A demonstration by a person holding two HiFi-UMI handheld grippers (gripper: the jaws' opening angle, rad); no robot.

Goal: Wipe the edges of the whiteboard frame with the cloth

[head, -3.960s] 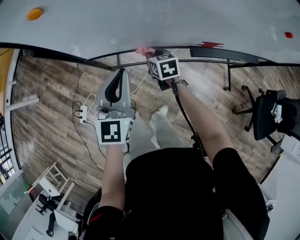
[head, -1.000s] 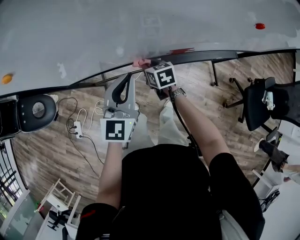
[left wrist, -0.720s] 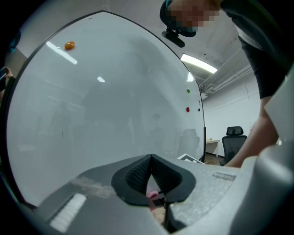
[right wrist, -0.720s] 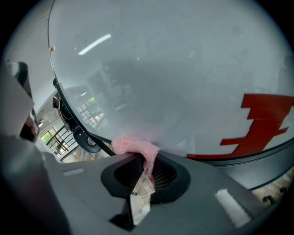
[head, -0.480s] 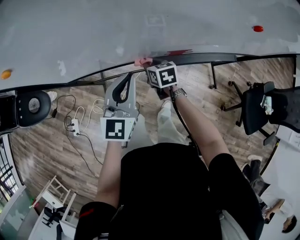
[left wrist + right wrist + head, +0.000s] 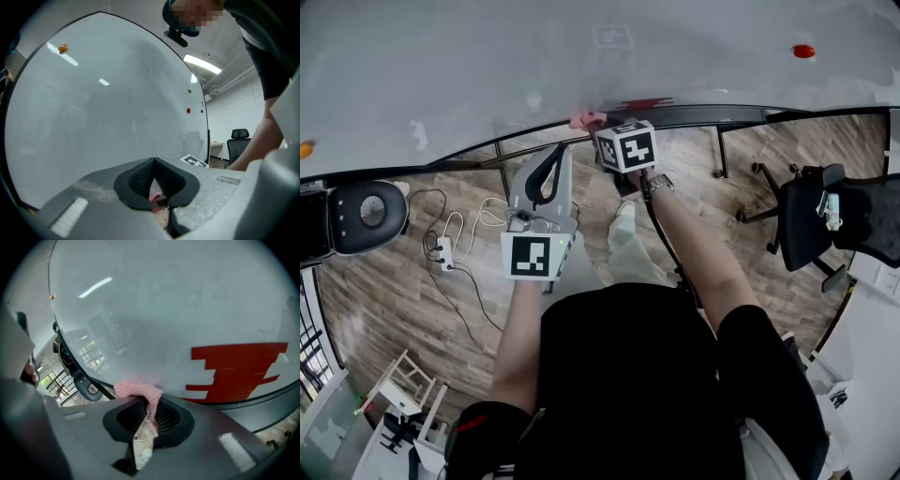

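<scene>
The whiteboard fills the top of the head view, and its dark bottom frame curves across. A pink cloth is pressed against that edge, just left of a red marking. My right gripper is shut on the pink cloth, which bunches over its tips against the board beside the red marking. The frame runs below. My left gripper hangs lower left of the cloth, off the board. In its own view the left gripper is shut and holds nothing.
A red magnet and an orange magnet sit on the board. On the wood floor below are a black office chair at right, a round black seat at left and a power strip with cables.
My right gripper has slid the cloth to the right along the bottom frame, closer to the red marking. The left gripper has stayed below the frame, still shut.
</scene>
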